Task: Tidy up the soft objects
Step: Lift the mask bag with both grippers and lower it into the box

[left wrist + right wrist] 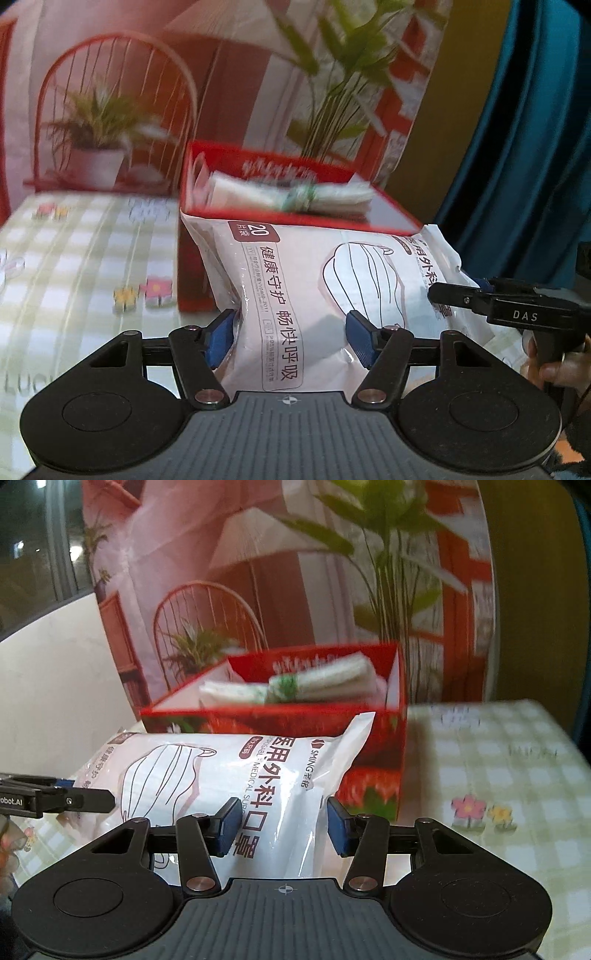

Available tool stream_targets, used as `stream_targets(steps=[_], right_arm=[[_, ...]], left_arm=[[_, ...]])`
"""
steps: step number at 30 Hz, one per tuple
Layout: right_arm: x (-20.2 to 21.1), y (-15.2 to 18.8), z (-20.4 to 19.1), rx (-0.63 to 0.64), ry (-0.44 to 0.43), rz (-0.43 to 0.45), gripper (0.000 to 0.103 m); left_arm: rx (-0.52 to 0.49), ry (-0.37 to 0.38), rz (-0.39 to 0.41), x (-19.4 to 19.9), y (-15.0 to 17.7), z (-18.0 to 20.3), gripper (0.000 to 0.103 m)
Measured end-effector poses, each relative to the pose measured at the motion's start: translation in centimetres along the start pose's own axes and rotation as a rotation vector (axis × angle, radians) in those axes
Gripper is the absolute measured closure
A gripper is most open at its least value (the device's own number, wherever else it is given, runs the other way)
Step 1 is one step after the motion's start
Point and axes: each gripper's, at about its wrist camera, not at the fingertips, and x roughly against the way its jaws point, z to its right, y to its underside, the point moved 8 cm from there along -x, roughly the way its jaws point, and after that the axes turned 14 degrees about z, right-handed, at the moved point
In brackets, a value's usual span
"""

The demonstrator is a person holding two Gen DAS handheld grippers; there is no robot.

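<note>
Left wrist view: both claws, left claw (291, 338) and right claw (282, 827), pinch the mask pack (332, 280).

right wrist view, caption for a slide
Right tongs grip a white bag of medical masks before a red box on a checked tablecloth.

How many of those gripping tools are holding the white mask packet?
2: the left gripper pinches one end of the mask packet, the right gripper the other.

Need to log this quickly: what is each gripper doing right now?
Left gripper: closed on one end of the face mask pack.
Right gripper: closed on the pack's other end.
</note>
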Motion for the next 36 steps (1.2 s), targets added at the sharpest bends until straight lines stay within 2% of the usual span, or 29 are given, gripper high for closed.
stream_targets(steps=[6,12,16,21,27,36], right_arm=[[-0.5,-5.0,0.8,0.051,0.006,0.069,0.057],[-3.2,-9.1,1.9,0.135,0.028,0.13,0.057],[-6.0,-10.6,2.7,0.166,0.044,0.144,0.057],[-9.9,-10.6,4.0,0.193,0.055,0.112,0.058],[-13.7,-9.0,5.7,0.191,0.079,0.031,0.062],[-15.2,-6.6,6.4,0.199,0.08,-0.076,0.066]], left_arm=[[-0.07,0.025,0.055,-2.0,-4.5,1.3,0.035],[-0.139,0.018,0.106,-6.0,-8.5,1.6,0.036],[-0.147,-0.001,0.083,-8.7,-9.6,0.5,0.041],[-0.136,-0.026,0.026,-12.2,-9.6,-1.3,0.047],[-0.135,-0.031,-0.079,-15.2,-7.6,-2.8,0.053],[-0.157,-0.036,-0.177,-16.6,-5.7,-3.6,0.054]])
